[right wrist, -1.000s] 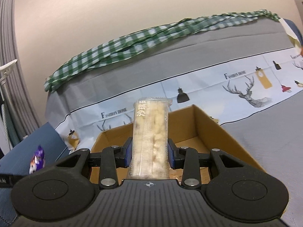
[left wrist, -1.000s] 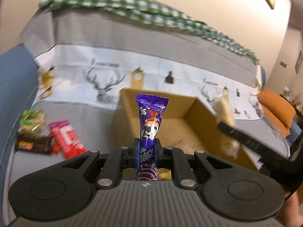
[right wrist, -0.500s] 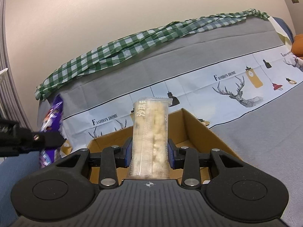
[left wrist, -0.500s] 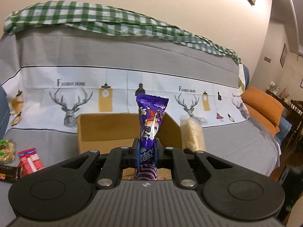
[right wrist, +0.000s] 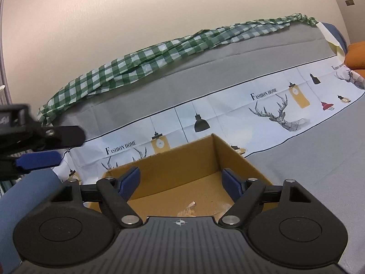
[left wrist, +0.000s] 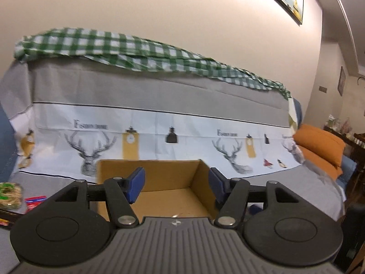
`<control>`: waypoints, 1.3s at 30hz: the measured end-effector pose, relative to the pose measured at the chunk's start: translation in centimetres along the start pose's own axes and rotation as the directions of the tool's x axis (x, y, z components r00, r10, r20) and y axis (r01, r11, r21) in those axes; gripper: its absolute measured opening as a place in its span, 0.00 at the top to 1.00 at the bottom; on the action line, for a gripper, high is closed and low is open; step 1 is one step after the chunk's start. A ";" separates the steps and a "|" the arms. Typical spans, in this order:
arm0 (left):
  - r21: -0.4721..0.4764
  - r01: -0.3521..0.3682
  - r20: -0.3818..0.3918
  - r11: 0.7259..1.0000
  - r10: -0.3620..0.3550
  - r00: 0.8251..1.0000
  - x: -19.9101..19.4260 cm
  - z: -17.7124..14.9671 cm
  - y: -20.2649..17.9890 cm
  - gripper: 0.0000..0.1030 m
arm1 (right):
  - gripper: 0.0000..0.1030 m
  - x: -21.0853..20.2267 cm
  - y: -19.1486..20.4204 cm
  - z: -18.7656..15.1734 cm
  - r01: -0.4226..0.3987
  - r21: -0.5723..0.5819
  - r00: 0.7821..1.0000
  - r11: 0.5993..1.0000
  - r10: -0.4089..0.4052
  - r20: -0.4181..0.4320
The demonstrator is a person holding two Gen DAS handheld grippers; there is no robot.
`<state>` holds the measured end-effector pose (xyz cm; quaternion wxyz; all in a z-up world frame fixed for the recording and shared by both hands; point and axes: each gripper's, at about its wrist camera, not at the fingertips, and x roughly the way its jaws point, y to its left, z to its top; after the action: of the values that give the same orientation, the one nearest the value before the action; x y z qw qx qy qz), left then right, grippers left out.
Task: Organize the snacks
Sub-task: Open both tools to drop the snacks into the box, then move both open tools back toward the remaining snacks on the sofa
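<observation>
An open cardboard box [left wrist: 159, 175] sits on the grey sofa seat, also in the right wrist view [right wrist: 189, 159]. My left gripper [left wrist: 175, 183] is open and empty over the box. My right gripper [right wrist: 181, 183] is open and empty over the same box. A bit of clear wrapper [right wrist: 189, 207] shows on the box floor in the right wrist view. The purple packet and the pale cracker pack are not visible. The left gripper's finger [right wrist: 38, 159] shows at the left of the right wrist view.
Loose snacks lie on the seat left of the box: a green-wrapped round pack [left wrist: 10, 194], a red packet [left wrist: 34, 202] and a dark bar [left wrist: 6, 217]. A green checked cloth [left wrist: 136, 54] drapes the sofa back. Orange cushions [left wrist: 319, 150] are at the right.
Both grippers opened. The purple packet left my left gripper and the cracker pack left my right gripper; both are out of sight now.
</observation>
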<state>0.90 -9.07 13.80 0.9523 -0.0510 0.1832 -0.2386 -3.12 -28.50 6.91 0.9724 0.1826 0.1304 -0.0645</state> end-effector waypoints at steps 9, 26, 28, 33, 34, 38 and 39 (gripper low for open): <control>0.009 -0.085 -0.024 0.996 0.085 0.996 -4.3 -3.4 4.9 0.30 | 0.22 -0.8 1.2 -0.4 -0.004 -0.043 1.000 0.999 0.004 0.001; -0.319 -0.157 -0.160 0.934 0.110 0.981 -2.2 -6.2 17.1 0.85 | 0.66 -1.5 3.0 -1.3 -0.087 -0.031 0.994 0.996 0.085 -0.071; -0.364 -0.171 -0.162 0.916 0.118 0.980 -0.9 -6.0 18.0 0.85 | 0.67 -1.5 3.2 -1.4 -0.095 -0.038 0.993 0.995 0.091 -0.078; -0.472 -0.219 -0.172 0.854 0.154 0.973 3.6 -4.8 21.2 0.84 | 0.66 -1.6 3.5 -1.7 -0.088 -0.063 0.992 0.994 0.081 -0.101; -0.485 -0.222 -0.162 0.846 0.162 0.973 4.0 -4.6 21.8 0.83 | 0.66 -1.8 3.5 -1.8 -0.088 -0.064 0.991 0.994 0.081 -0.104; -0.507 -0.233 -0.087 0.830 0.219 0.972 3.7 -6.4 24.8 0.72 | 0.66 -2.0 3.5 -1.9 -0.085 -0.081 0.990 0.993 0.076 -0.115; -0.533 -0.261 -0.105 0.805 0.243 0.964 3.4 -7.2 25.7 0.72 | 0.66 -2.0 3.7 -1.9 -0.085 -0.095 0.990 0.992 0.073 -0.119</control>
<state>12.19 11.87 1.24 0.9189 -0.2895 0.2634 -0.0496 -4.79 -24.22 6.98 0.9729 0.1421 0.1821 -0.0088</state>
